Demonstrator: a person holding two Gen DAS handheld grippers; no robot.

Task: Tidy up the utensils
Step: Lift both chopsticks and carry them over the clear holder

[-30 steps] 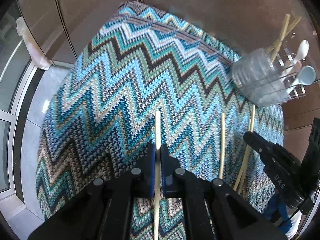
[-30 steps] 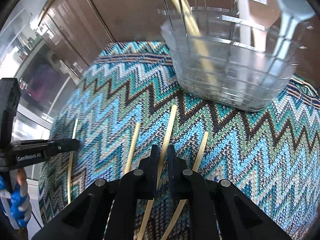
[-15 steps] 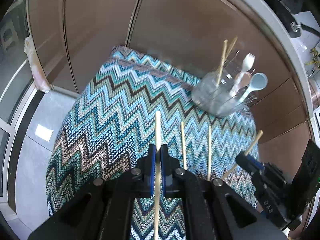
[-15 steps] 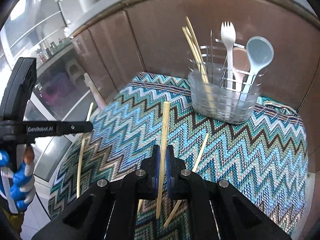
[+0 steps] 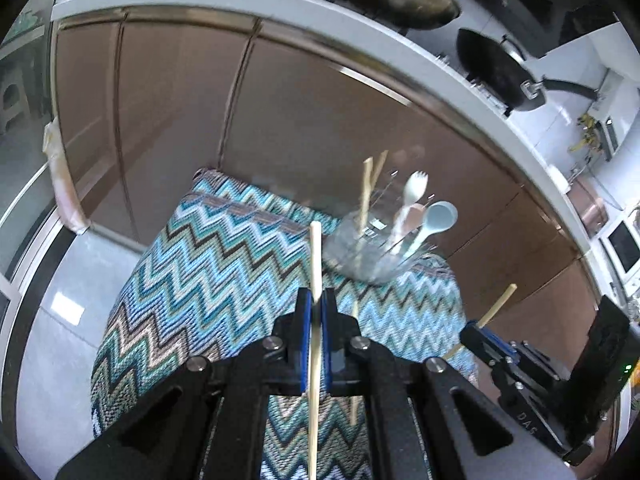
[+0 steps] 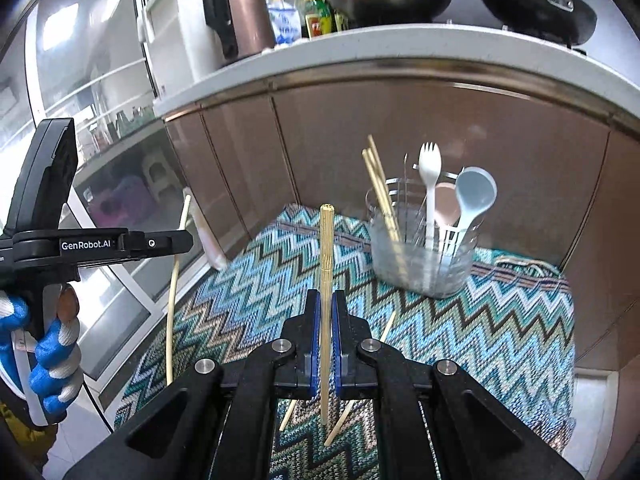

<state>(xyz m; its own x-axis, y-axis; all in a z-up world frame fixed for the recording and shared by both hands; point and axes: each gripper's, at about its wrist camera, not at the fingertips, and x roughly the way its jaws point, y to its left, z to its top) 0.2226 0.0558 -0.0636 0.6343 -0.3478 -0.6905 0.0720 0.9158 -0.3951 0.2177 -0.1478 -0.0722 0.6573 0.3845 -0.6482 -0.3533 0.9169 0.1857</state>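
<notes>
My left gripper (image 5: 315, 312) is shut on a pale wooden chopstick (image 5: 315, 256) and holds it well above the zigzag cloth (image 5: 208, 272). My right gripper (image 6: 326, 312) is shut on another chopstick (image 6: 326, 240), also lifted. A clear utensil holder (image 6: 422, 256) stands at the cloth's far end with two chopsticks (image 6: 378, 176), a white spork (image 6: 430, 164) and a blue spoon (image 6: 474, 192) in it. It also shows in the left wrist view (image 5: 372, 256). Two chopsticks (image 6: 386, 332) still lie on the cloth below my right gripper.
The cloth covers a small stand in front of brown cabinet doors (image 6: 440, 128). A white countertop (image 6: 400, 48) above carries pans and bottles. The left gripper body (image 6: 100, 244) is at the left of the right wrist view, the right gripper (image 5: 484, 340) at the lower right of the left wrist view.
Both grippers have risen from the cloth, each lifting its chopstick. The holder and cloth now look smaller and farther below; countertop and pans have come into view.
</notes>
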